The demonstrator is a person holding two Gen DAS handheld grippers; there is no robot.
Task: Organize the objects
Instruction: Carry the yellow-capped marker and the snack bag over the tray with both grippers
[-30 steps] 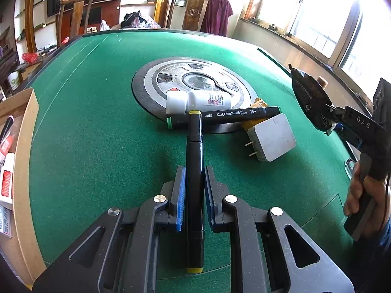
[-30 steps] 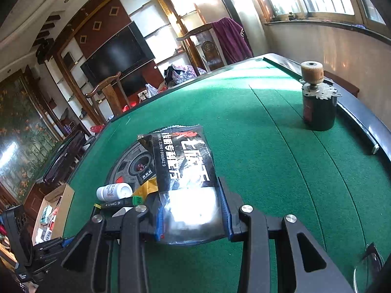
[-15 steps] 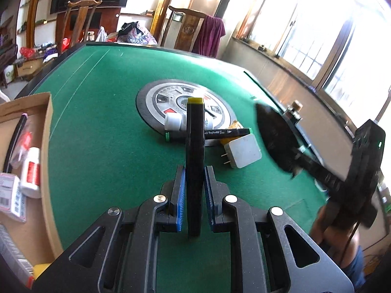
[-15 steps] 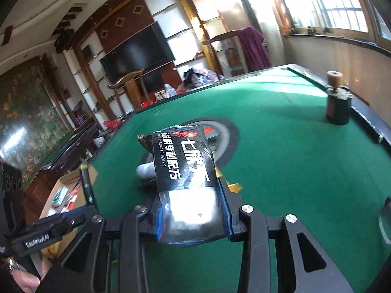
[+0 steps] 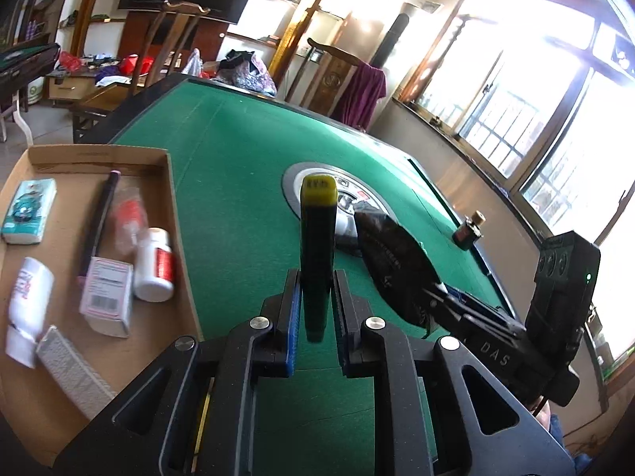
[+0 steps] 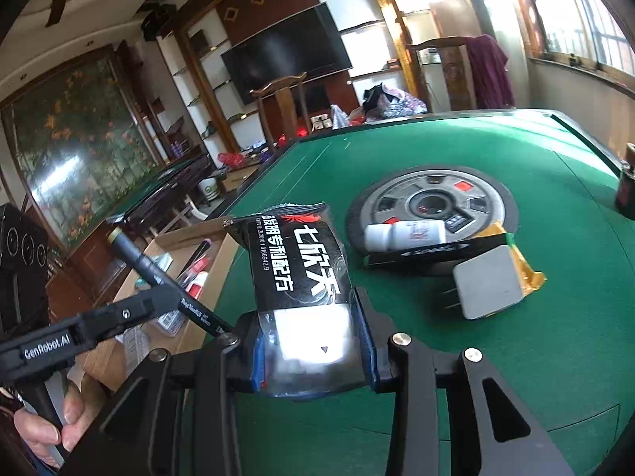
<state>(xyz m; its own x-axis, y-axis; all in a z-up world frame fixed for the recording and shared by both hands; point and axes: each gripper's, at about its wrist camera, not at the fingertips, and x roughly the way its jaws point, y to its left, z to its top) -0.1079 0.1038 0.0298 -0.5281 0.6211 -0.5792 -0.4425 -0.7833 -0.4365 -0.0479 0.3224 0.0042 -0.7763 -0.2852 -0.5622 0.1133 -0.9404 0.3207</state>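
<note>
My left gripper (image 5: 316,301) is shut on a black marker with a yellow cap (image 5: 317,246), held in the air over the table's left side, next to the cardboard box (image 5: 174,214). My right gripper (image 6: 313,337) is shut on a black packet with white Chinese print (image 6: 301,261), held above the green table (image 6: 516,349). The packet (image 5: 393,261) and right gripper also show in the left wrist view, just right of the marker. The marker (image 6: 158,273) and left gripper show at the left of the right wrist view.
The box holds a white bottle with a red label (image 5: 152,265), a small carton (image 5: 106,301), a tissue pack (image 5: 27,210), a tube and a dark pen. On the table lie a white bottle (image 6: 405,234), a black marker (image 6: 432,254), a white charger (image 6: 488,287), a yellow packet and a dark can (image 5: 470,230).
Both grippers have lifted and swung left toward the cardboard box with the marker and the packet still held. The box has come fully into the left wrist view.
</note>
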